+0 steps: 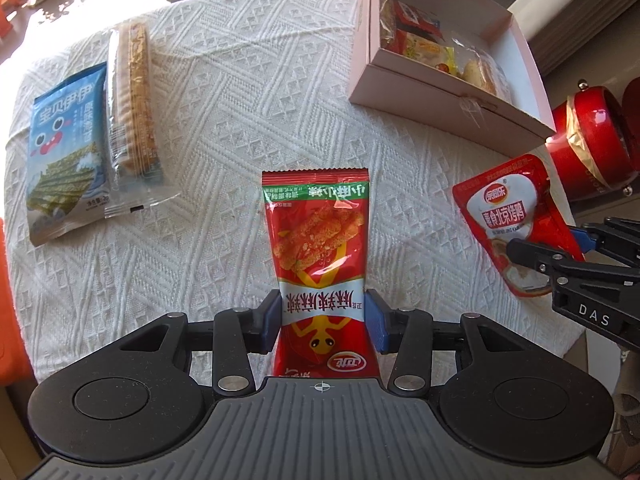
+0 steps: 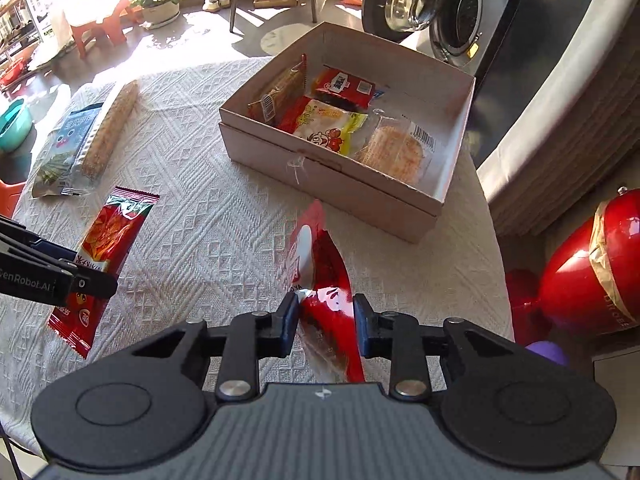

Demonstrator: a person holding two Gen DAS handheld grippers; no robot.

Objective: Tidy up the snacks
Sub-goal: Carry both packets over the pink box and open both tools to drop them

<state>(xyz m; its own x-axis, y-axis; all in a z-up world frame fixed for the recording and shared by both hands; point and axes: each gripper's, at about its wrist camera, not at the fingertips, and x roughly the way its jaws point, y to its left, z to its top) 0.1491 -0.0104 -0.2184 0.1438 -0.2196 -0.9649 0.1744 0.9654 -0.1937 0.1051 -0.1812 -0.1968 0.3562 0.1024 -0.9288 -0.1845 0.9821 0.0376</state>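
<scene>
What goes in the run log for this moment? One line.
left gripper: shut on red spicy-strip packet | right gripper: shut on red pouch | box: open, part-filled

Strong daylight enters from the upper left of both views. The floor near the window is overexposed, with detail lost. The white tablecloth is brightly lit and its weave is sharp. Specular glare appears on the red snack pouch, which shows slight motion blur. Fisheye distortion curves all edges. The washing machine side is in shade.
</scene>
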